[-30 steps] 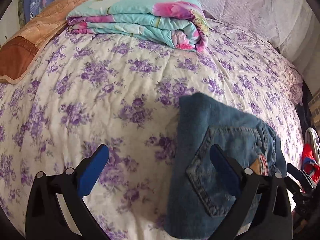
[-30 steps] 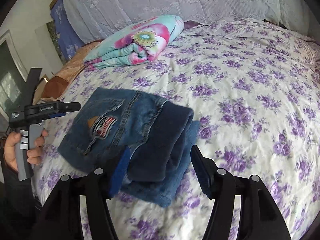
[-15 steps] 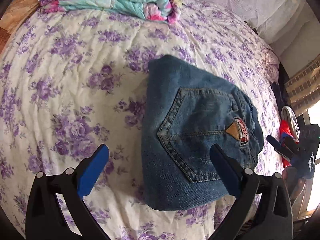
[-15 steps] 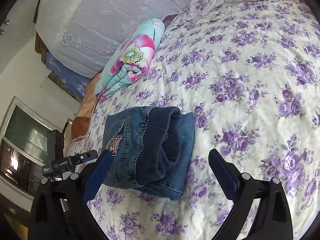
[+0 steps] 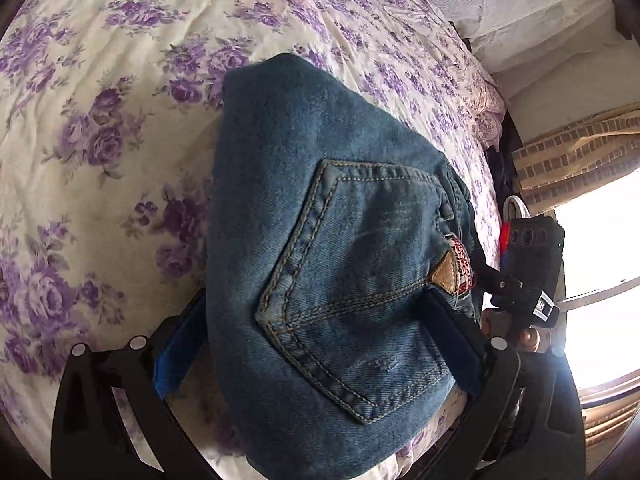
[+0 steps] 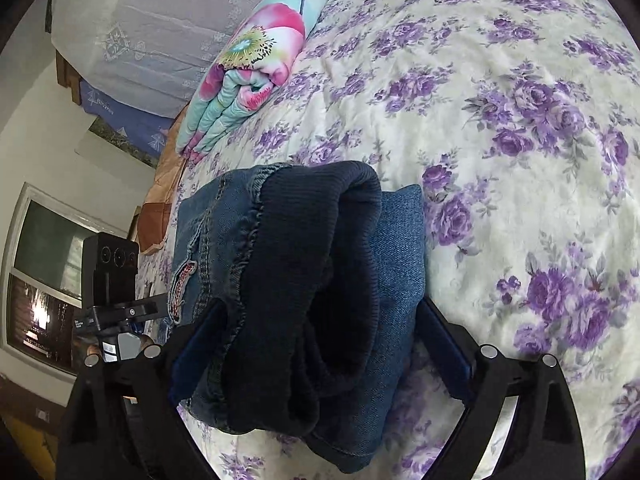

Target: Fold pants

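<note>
The blue denim pants (image 5: 340, 264) lie folded into a compact bundle on the floral bedspread, back pocket and patch facing up. In the right wrist view the pants (image 6: 304, 288) show their dark ribbed waistband end. My left gripper (image 5: 320, 344) is open, its blue pads straddling the bundle from one end. My right gripper (image 6: 316, 344) is open too, its fingers on either side of the waistband end. Each gripper's body shows in the other's view, the right gripper (image 5: 528, 276) and the left gripper (image 6: 112, 300).
A folded turquoise and pink quilt (image 6: 248, 64) lies near the headboard, with a brown pillow (image 6: 160, 208) beside it. The bed edge falls off toward a window with curtains (image 5: 576, 160). The purple-flowered bedspread (image 6: 520, 120) stretches wide to the right.
Both grippers have moved in close to the folded pants, so the bundle now sits between each pair of open fingers. The pants lie in the same place.
</note>
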Action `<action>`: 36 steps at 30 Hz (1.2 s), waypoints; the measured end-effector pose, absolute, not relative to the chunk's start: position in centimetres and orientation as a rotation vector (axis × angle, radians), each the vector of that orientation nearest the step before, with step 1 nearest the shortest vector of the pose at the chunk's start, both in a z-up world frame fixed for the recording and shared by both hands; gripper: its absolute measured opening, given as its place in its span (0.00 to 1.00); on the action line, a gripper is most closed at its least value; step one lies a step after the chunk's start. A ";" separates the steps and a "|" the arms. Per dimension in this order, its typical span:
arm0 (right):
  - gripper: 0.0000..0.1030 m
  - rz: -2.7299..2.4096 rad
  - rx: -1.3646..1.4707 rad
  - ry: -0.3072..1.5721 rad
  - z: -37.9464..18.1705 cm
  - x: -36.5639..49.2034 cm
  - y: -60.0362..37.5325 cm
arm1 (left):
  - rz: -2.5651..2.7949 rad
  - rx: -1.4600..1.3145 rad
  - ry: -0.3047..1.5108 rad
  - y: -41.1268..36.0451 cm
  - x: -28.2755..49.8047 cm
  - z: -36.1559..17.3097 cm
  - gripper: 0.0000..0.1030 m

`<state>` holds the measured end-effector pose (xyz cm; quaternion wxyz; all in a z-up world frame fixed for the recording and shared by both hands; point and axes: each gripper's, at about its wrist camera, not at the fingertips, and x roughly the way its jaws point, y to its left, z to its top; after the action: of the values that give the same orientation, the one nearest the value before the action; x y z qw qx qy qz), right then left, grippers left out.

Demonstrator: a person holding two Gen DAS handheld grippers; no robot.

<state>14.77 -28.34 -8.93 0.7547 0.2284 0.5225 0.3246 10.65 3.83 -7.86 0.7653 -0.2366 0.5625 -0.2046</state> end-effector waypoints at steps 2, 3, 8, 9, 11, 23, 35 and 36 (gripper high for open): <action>0.94 0.695 0.477 1.131 -8.9 14.7 -27.8 | -0.432 -0.498 1.212 3.4 10.9 -7.7 0.96; 0.93 0.688 0.464 1.125 -8.9 14.6 -27.6 | -0.426 -0.498 1.208 3.3 11.0 -7.6 0.96; 0.58 0.687 0.431 1.081 -7.7 13.8 -27.1 | -0.402 -0.479 1.143 2.3 10.1 -6.3 0.74; 0.52 0.682 0.394 1.055 -6.8 13.4 -26.9 | -0.394 -0.459 1.126 1.9 9.7 -5.6 0.66; 0.50 0.657 0.323 1.011 -5.2 12.4 -26.4 | -0.380 -0.358 1.073 0.8 8.8 -3.7 0.62; 0.48 0.587 0.208 0.694 6.5 17.0 -27.9 | -0.392 -0.279 0.839 -1.1 13.3 7.4 0.58; 0.48 0.417 0.223 0.707 3.8 39.8 -33.4 | -0.403 -0.204 0.839 -9.7 37.8 6.4 0.59; 0.48 0.418 0.242 0.737 2.0 42.1 -33.6 | -0.391 -0.197 0.860 -10.0 40.1 4.8 0.60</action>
<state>42.14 -33.64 1.95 0.9045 0.1171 0.3567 0.2022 40.11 -9.96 4.78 0.8858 -0.0949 0.4137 -0.1878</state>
